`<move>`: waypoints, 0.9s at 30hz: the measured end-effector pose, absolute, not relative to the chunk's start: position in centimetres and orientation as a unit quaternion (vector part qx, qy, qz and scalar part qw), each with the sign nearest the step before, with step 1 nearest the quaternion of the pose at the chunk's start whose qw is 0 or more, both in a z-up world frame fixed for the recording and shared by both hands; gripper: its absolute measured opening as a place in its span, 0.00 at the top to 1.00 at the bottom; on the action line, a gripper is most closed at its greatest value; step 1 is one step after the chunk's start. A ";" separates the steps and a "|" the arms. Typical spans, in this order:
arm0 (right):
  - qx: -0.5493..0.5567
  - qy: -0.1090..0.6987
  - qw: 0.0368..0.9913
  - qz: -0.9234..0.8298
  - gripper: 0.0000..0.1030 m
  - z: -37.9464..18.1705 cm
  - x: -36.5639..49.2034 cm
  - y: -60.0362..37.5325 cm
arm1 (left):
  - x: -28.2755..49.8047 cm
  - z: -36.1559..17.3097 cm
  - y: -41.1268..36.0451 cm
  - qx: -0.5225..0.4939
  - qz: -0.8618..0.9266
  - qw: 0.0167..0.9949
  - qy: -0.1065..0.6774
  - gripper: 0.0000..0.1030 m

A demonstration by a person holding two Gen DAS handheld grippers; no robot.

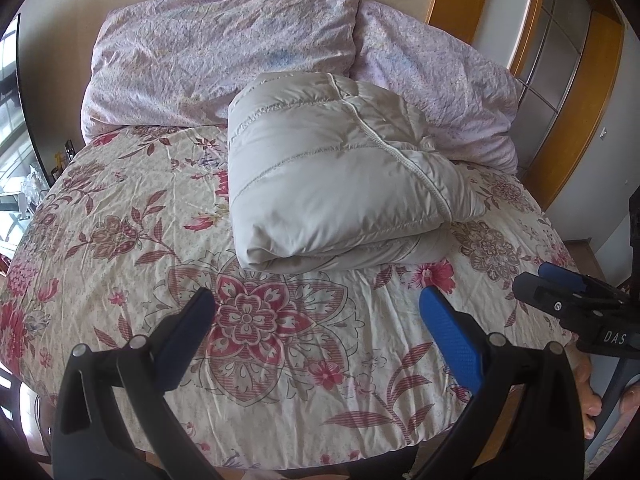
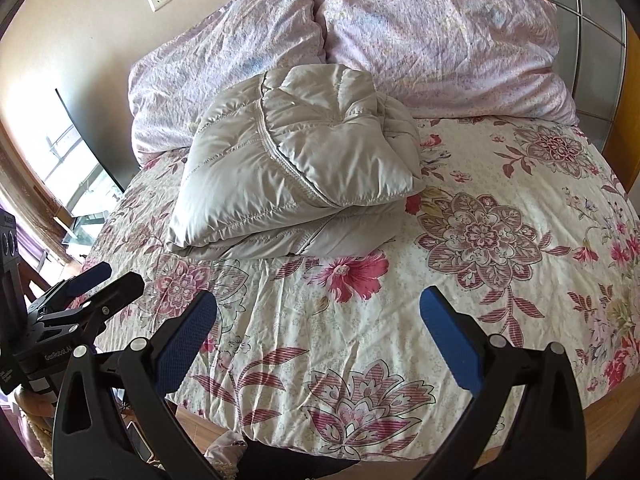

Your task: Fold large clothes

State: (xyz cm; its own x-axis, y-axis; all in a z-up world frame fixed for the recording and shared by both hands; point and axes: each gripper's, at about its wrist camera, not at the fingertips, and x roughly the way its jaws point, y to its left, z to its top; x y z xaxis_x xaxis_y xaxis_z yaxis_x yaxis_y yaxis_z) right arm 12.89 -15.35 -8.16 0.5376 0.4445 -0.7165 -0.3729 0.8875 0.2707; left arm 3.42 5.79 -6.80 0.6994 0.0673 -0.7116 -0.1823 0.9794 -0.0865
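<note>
We see the folded beige jacket (image 1: pixel 340 184) resting on the floral bedspread (image 1: pixel 132 248) before two pillows (image 1: pixel 224 48); left gripper (image 1: pixel 316 312) and right gripper (image 2: pixel 316 312) both released, empty

Left gripper (image 1: pixel 318 312): jaws spread wide, blue pads (image 1: pixel 450 336) bare, nothing held; poised over the bed's near edge.
Right gripper (image 2: pixel 318 312): jaws likewise wide apart, nothing held; level beside the left, over the same edge.
Hand (image 1: pixel 588 396): fingers on right handle.
</note>
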 end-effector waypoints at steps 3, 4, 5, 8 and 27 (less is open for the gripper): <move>0.043 0.421 0.876 0.233 0.01 -8.2 12.9 -15.4 | 3.4 -6.8 5.8 -0.076 0.068 0.918 0.383 0.02; 0.043 0.421 0.876 0.233 0.01 -8.2 12.9 -15.3 | 3.5 -6.8 5.8 -0.076 0.068 0.918 0.383 0.02; 0.043 0.421 0.875 0.233 0.01 -8.2 12.9 -15.3 | 3.5 -6.8 5.8 -0.076 0.068 0.918 0.382 0.02; 0.041 0.421 0.875 0.234 0.01 -8.1 12.9 -15.2 | 3.5 -6.8 5.8 -0.076 0.068 0.918 0.382 0.02; 0.038 0.423 0.874 0.236 0.01 -8.3 13.2 -15.0 | 4.0 -7.1 6.1 -0.081 0.063 0.917 0.386 0.02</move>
